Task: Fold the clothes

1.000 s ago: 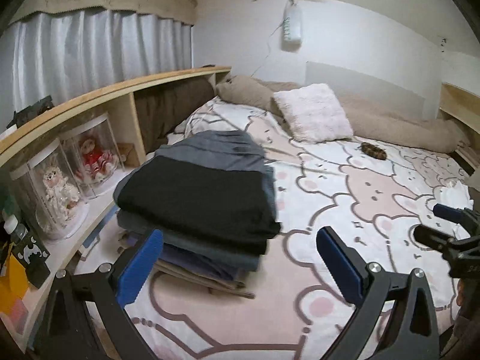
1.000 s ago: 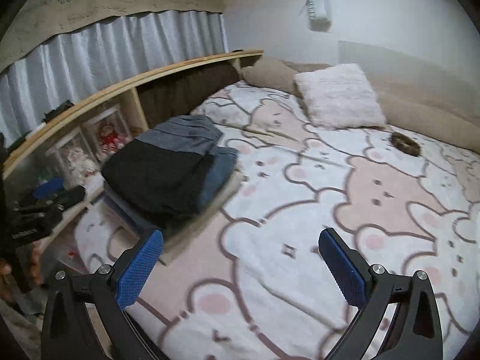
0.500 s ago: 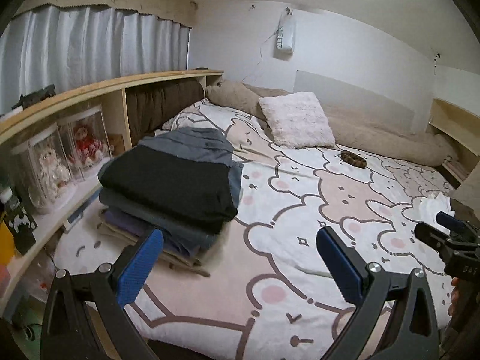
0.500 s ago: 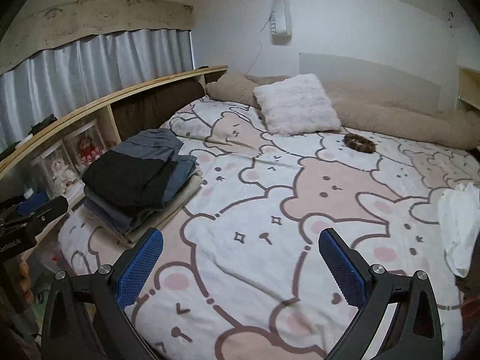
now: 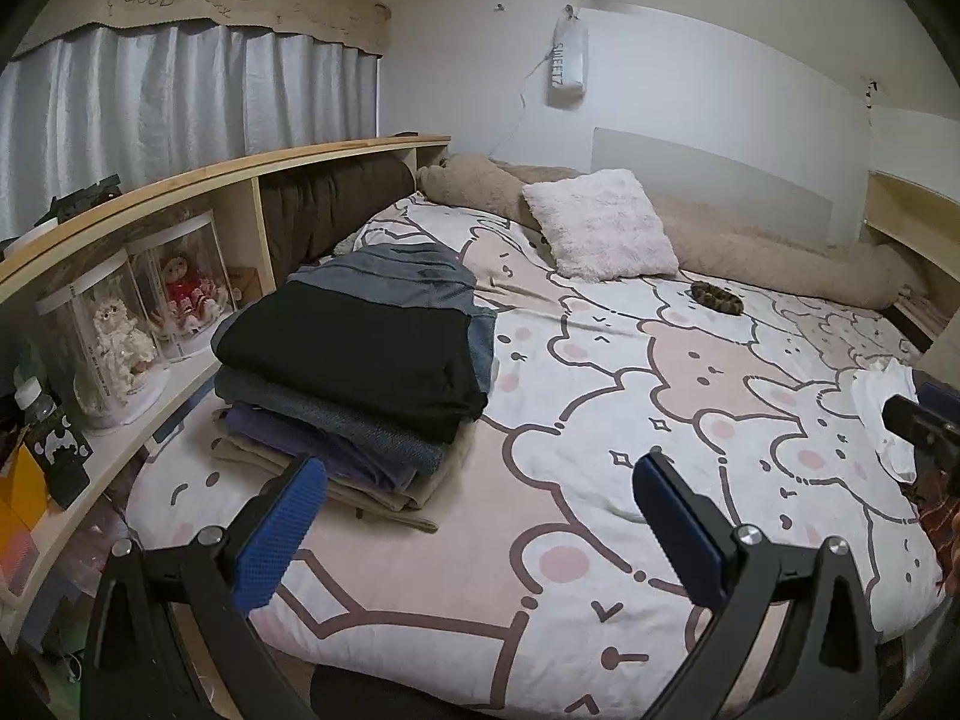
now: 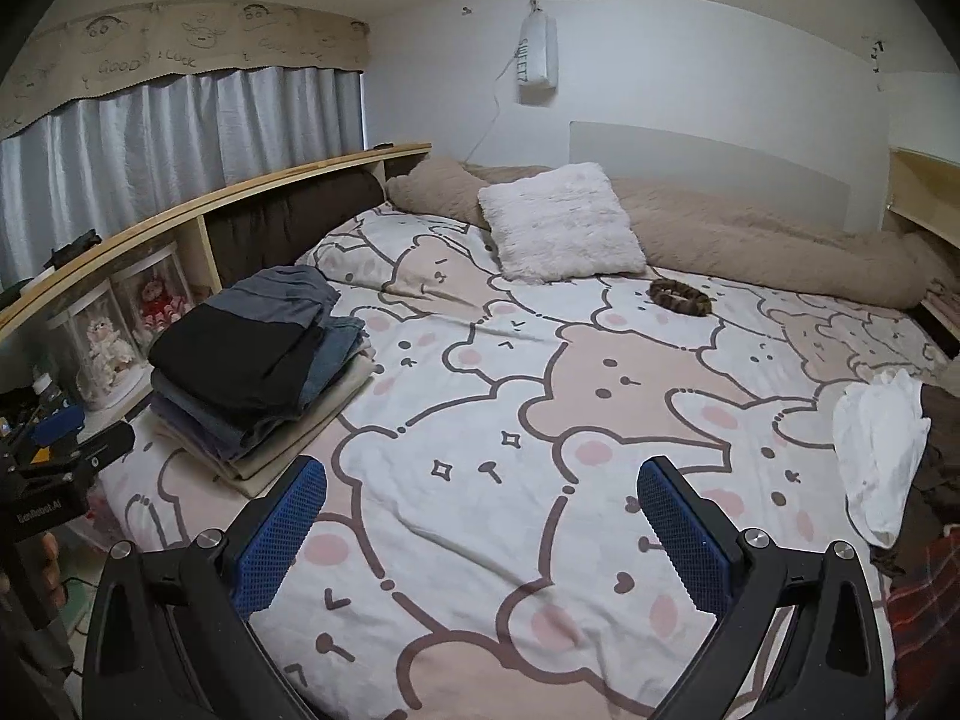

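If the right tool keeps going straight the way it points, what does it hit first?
Probably the bare bedspread mid-bed. The right tool is open and empty, and nothing lies between its pads. Depth is unclear.

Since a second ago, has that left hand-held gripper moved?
Yes. The left hand-held gripper has drawn back from the folded clothes stack: the stack looks smaller and farther away.

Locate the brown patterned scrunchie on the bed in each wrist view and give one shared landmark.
Left wrist view: scrunchie lies upper right of centre on the bedspread.
Right wrist view: scrunchie lies upper centre-right on the bedspread.
Shared landmark: fluffy white pillow, just left of it and further back in both.
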A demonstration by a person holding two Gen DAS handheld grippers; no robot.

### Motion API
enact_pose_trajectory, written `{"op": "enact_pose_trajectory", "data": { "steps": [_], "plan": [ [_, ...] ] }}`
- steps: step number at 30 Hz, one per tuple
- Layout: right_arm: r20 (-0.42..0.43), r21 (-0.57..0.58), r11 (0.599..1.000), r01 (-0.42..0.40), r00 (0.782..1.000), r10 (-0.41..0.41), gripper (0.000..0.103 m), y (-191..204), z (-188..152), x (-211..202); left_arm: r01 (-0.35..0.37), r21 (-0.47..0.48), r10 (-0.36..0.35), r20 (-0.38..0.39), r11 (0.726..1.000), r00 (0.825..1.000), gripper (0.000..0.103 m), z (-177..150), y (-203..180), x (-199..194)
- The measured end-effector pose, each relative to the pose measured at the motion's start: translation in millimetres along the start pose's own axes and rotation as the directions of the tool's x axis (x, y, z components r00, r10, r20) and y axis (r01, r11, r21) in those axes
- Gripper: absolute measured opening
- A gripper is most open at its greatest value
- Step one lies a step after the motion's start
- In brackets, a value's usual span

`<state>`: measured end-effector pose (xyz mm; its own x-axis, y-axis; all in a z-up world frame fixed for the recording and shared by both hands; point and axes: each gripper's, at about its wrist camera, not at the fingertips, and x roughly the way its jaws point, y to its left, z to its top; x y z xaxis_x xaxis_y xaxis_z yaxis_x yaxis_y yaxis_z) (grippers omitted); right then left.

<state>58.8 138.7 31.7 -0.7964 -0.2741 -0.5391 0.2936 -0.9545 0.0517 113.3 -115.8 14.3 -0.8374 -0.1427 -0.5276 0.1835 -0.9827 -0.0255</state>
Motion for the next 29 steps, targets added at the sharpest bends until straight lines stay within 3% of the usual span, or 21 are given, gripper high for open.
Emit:
{"op": "enact_pose_trajectory", "data": {
  "steps": [29],
  "plan": [
    [-0.040,-0.005,0.999,0.041,0.998,-0.041,0.103,-3.3,-4.1,3.2,0.033,0.016,-0.032,-0.019,0.999,0.999,0.103,-3.1,-8.8,0.9]
  ]
}}
